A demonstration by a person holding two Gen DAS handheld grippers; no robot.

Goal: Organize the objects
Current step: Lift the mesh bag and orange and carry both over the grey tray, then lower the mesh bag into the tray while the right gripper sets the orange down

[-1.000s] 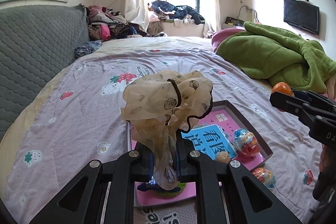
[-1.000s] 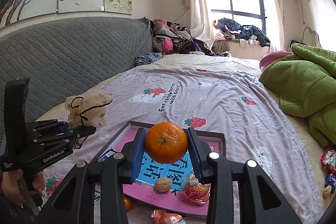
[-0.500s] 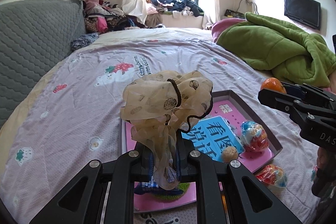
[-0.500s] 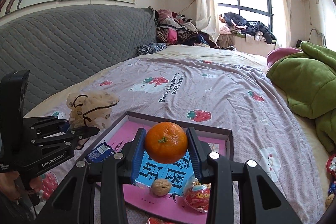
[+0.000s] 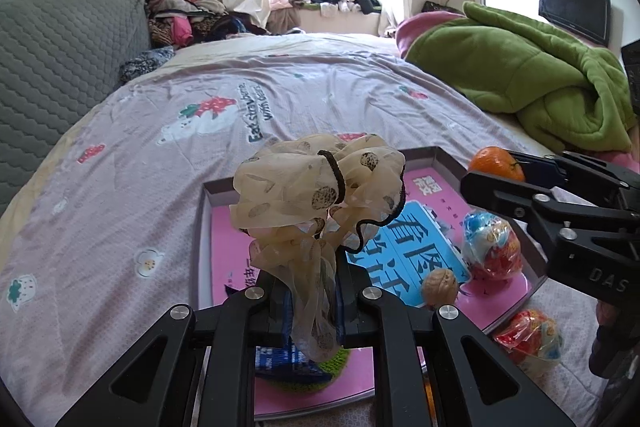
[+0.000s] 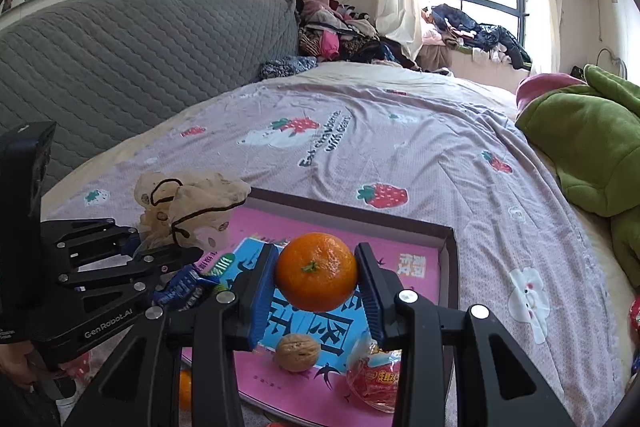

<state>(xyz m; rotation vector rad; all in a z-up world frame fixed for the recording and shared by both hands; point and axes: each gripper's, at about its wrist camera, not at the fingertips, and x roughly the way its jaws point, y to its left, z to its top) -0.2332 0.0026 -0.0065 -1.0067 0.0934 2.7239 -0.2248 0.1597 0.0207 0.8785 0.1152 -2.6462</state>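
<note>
Both loads over the tray (image 6: 448, 267): left gripper (image 5: 313, 301) clenched on scrunchie (image 5: 320, 183), right gripper (image 6: 316, 287) grasping orange (image 6: 316, 271); next, lower and release inside.

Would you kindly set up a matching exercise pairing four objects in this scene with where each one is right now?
Things:
1. orange
2. scrunchie
3. walnut
4. green blanket

Places:
A. lying in the pink tray
B. clamped in the left gripper
C. heaped on the bed
D. clamped in the right gripper

Pairs: 1-D, 2-B, 3-A, 4-C
</note>
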